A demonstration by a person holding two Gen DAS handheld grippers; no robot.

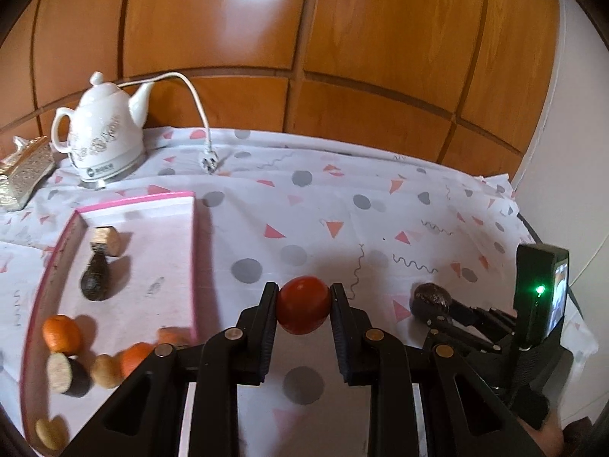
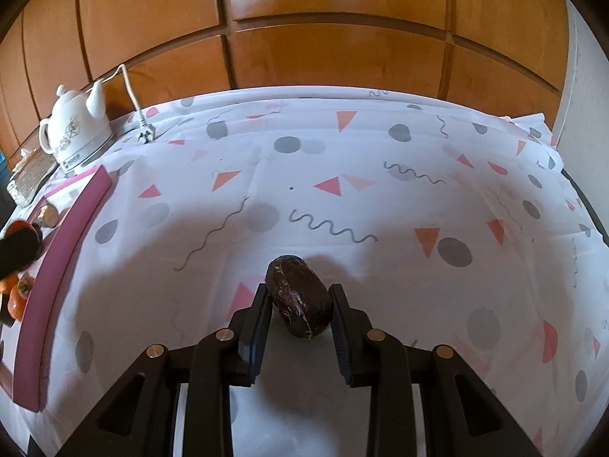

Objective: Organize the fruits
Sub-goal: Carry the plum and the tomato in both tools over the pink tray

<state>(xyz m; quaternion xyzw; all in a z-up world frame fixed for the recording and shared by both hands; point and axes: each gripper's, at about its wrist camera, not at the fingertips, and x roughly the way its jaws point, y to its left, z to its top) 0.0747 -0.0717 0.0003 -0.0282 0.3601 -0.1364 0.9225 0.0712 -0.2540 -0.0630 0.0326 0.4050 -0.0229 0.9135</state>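
My left gripper (image 1: 303, 293) is shut on a red tomato (image 1: 303, 305), held just right of the pink-rimmed tray (image 1: 137, 202). The tray holds a dark avocado (image 1: 95, 277), oranges (image 1: 61, 333), a cut dark fruit (image 1: 67, 374) and small yellowish pieces (image 1: 104, 370). My right gripper (image 2: 300, 297) is shut on a dark brown avocado (image 2: 298, 296) over the tablecloth; it also shows in the left wrist view (image 1: 432, 299). The tray's edge (image 2: 68, 243) lies at the left of the right wrist view.
A white teapot-style kettle (image 1: 101, 133) with a loose cord and plug (image 1: 209, 160) stands at the back left, beside a shiny packet (image 1: 23, 167). A patterned cloth (image 2: 380, 198) covers the table. Wooden panels (image 1: 304, 38) rise behind.
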